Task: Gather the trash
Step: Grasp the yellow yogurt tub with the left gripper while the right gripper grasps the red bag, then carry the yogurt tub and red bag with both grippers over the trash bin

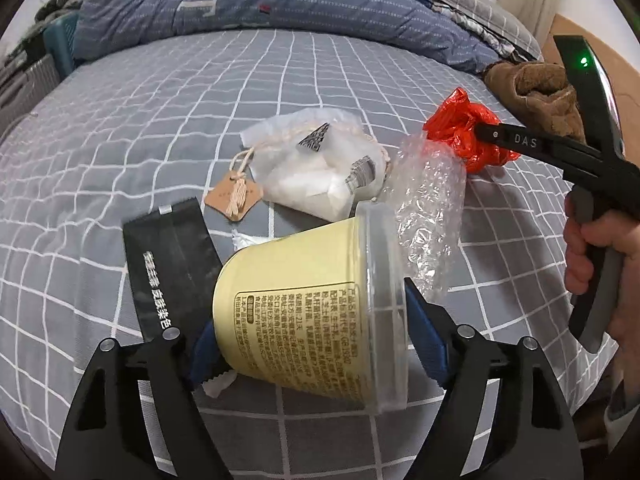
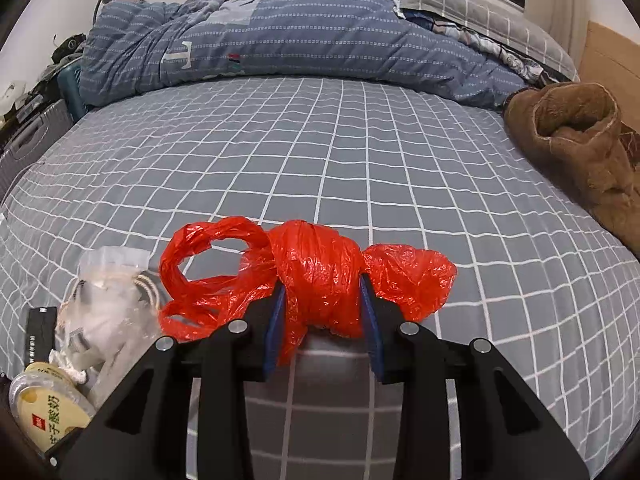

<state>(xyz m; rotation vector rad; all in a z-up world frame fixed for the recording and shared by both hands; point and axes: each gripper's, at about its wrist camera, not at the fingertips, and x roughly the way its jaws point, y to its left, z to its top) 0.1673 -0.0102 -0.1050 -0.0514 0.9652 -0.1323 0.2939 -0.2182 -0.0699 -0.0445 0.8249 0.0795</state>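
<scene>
My left gripper point(image 1: 316, 344) is shut on a pale yellow cup with a clear lid point(image 1: 308, 312), held on its side just above the bed. My right gripper point(image 2: 324, 320) is shut on a crumpled red plastic bag point(image 2: 316, 272); it also shows in the left wrist view point(image 1: 460, 132), with the right gripper point(image 1: 486, 130) reaching in from the right. On the bed lie a black wrapper point(image 1: 172, 268), a clear bag with white contents and a brown tag point(image 1: 320, 172), and bubble wrap point(image 1: 432, 216). The cup's lid shows in the right wrist view point(image 2: 48, 408).
The bed has a grey checked sheet point(image 2: 360, 160). A folded blue quilt point(image 2: 280, 40) and pillows lie at the far side. A brown fleece garment point(image 2: 580, 152) lies at the right edge. A suitcase point(image 2: 28, 140) stands left of the bed.
</scene>
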